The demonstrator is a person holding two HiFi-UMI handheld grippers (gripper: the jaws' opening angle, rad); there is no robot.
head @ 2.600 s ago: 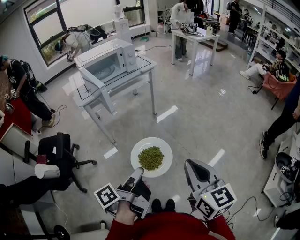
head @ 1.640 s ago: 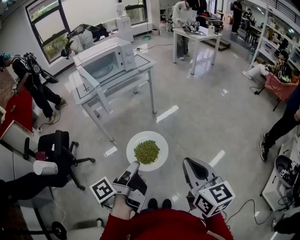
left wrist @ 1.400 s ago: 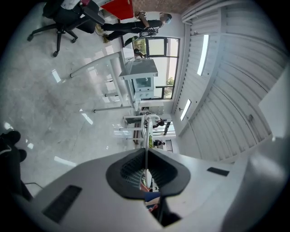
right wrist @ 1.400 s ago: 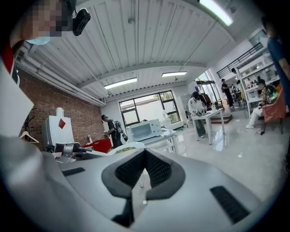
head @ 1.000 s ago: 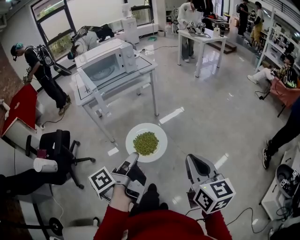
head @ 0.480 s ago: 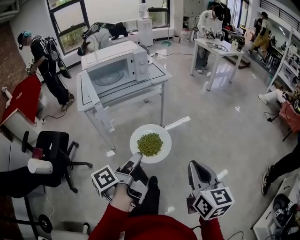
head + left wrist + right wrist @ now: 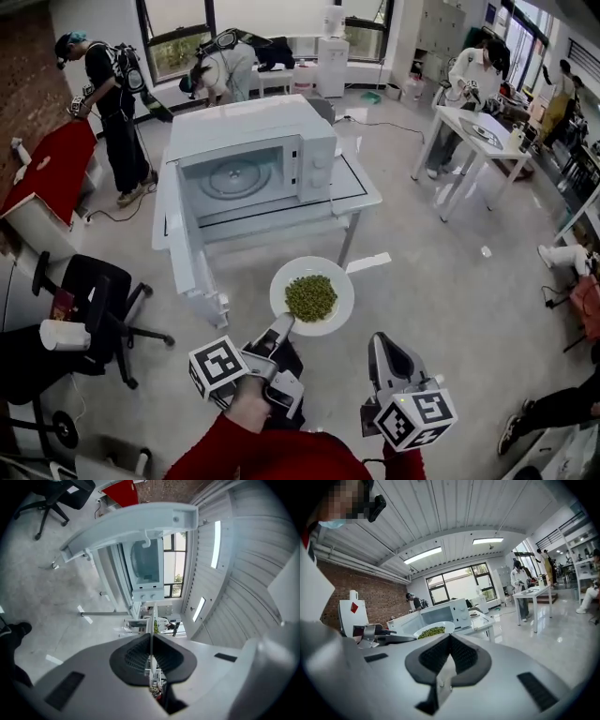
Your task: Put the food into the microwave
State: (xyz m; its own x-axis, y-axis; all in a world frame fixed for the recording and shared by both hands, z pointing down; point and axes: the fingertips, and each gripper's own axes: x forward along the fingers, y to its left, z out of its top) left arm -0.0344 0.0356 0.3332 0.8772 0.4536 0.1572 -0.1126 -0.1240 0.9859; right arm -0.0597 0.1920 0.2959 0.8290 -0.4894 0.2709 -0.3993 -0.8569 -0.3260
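A white plate [image 7: 342, 280] heaped with green peas [image 7: 310, 297] hangs level above the floor, just in front of the table [image 7: 362, 194]. My left gripper [image 7: 284, 325] is shut on the plate's near rim; in the left gripper view the plate's rim [image 7: 153, 619] shows edge-on between the pads. The white microwave [image 7: 251, 139] stands on the table with its door [image 7: 186, 246] swung fully open toward me and its turntable [image 7: 234, 178] bare. My right gripper [image 7: 379, 343] is shut, holds nothing, and hovers to the right of the plate [image 7: 432, 631].
A black office chair [image 7: 92, 292] stands to the left of the table. Two people work by the windows behind the microwave. A second white table [image 7: 480, 131] with a person beside it stands at the right. A red-and-white stand [image 7: 52, 183] is at the far left.
Both grippers and the plate of peas have come much nearer to the microwave, which now fills the upper middle of the head view. The grip on the plate is unchanged.
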